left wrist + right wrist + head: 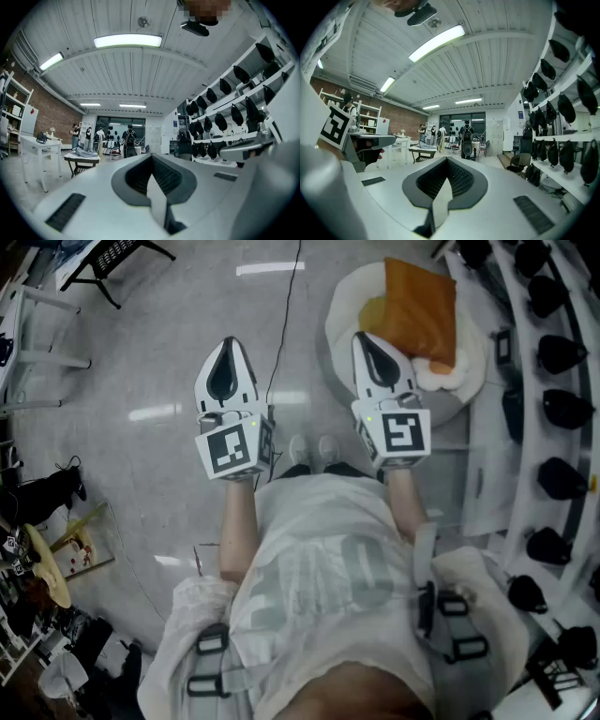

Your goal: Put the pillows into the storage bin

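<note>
Head view: your left gripper point(228, 351) and right gripper point(368, 341) are closed, empty. Likely idle because the orange pillow point(420, 310) lies in the storage bin point(336, 320).

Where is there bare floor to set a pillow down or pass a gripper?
Free: grey floor between the left gripper and the table legs, and the strip right of the black cable. Crowded: the white bin with the orange pillow, black bags on its right, clutter lower left.

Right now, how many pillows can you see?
2: an orange pillow in the round white bin, and a white pillow at its near edge. A yellow patch beside the orange pillow may be a third, mostly hidden.
</note>
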A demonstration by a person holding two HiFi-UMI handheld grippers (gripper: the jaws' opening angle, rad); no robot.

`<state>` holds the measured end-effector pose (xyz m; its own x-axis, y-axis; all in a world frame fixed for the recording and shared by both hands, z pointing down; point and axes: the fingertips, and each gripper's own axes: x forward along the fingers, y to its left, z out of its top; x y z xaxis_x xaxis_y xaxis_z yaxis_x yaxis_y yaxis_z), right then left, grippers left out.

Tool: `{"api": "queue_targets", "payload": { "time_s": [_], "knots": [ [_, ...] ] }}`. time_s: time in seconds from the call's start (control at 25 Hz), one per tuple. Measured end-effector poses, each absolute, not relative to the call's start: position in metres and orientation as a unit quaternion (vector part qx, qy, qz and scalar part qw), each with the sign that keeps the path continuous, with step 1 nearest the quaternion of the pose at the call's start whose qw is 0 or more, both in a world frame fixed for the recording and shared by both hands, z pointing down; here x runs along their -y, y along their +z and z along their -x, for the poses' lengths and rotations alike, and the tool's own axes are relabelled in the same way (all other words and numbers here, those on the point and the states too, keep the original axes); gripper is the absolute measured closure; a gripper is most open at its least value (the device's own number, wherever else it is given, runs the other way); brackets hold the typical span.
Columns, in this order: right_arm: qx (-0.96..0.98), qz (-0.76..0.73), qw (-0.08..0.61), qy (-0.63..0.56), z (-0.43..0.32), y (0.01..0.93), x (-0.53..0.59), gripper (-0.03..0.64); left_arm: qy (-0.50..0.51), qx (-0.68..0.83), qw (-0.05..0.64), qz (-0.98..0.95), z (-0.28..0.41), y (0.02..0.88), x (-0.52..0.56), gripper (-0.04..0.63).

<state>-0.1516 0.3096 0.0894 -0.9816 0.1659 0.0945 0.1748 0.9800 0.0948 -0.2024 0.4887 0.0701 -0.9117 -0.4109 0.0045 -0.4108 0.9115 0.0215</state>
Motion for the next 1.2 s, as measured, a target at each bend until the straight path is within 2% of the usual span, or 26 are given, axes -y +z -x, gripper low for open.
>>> {"api": "queue_targets", "payload": {
  "time_s": [0.28, 0.6, 1.2],
  "knots": [
    [0.994, 0.088, 0.054, -0.031, 0.146, 0.098, -0.324, 0.609, -0.014, 0.977, 0.005, -0.214, 0.200, 0.074, -0.502, 0.588],
    [0.996, 0.073, 0.037, -0.019, 0.145, 0.095, -0.343, 0.609, -0.033, 0.975, -0.003, -0.220, 0.199, 0.082, -0.534, 0.588],
    [0.996, 0.057, 0.058, -0.025, 0.183, 0.118, -0.333, 0.609, -0.038, 0.975, 0.011, -0.221, 0.247, 0.109, -0.549, 0.588]
  ]
}}
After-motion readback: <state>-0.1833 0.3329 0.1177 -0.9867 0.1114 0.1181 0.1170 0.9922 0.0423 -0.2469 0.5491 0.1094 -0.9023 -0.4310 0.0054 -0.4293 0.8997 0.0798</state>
